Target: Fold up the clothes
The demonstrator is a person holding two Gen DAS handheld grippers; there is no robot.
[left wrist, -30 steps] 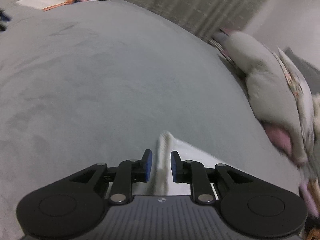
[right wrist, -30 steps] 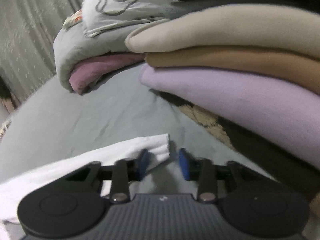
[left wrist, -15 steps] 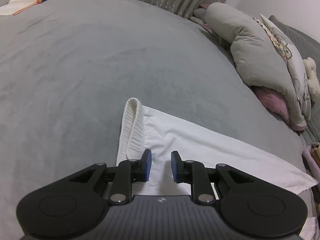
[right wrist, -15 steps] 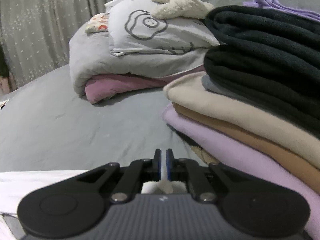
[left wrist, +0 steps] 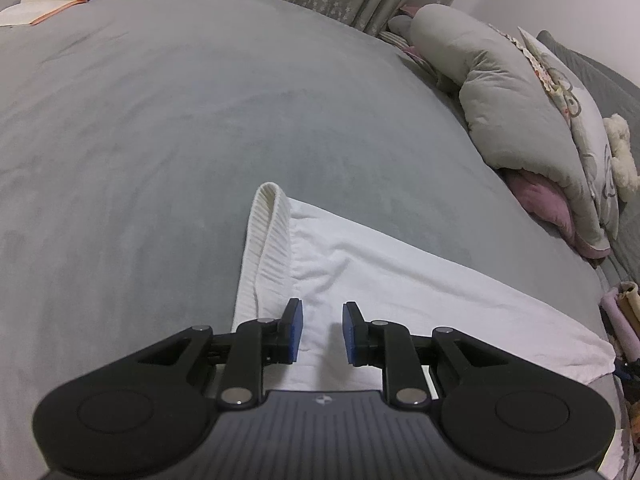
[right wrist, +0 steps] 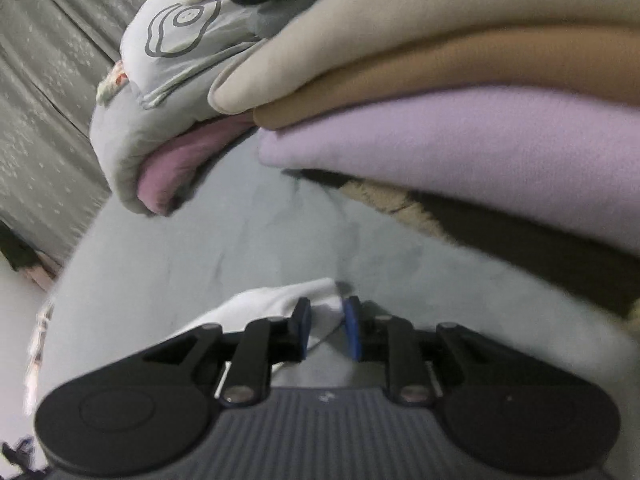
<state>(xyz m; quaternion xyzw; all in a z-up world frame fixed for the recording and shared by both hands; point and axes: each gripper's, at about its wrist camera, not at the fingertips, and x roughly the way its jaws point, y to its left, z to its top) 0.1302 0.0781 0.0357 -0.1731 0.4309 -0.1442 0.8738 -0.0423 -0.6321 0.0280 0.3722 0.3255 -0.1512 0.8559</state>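
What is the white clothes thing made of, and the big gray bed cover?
The white garment looks like soft knit cotton, matte; its cuff shows stretchy ribbed lines. The gray bed cover looks like brushed, velvety fabric, perhaps microfiber: darker and lighter streaks show where the nap lies differently. Neither can be told for sure.

Right tongs (right wrist: 325, 328) are low over the grey bed (right wrist: 224, 256), jaws opening, with the corner of the white garment (right wrist: 280, 300) lying between the blue pads (no real pinch on it that I can see). Far right there's a stack of folded clothes (right wrist: 460, 92): beige, tan, lilac. Left of it sits a grey duvet bundle (right wrist: 132, 128) with pink inside.
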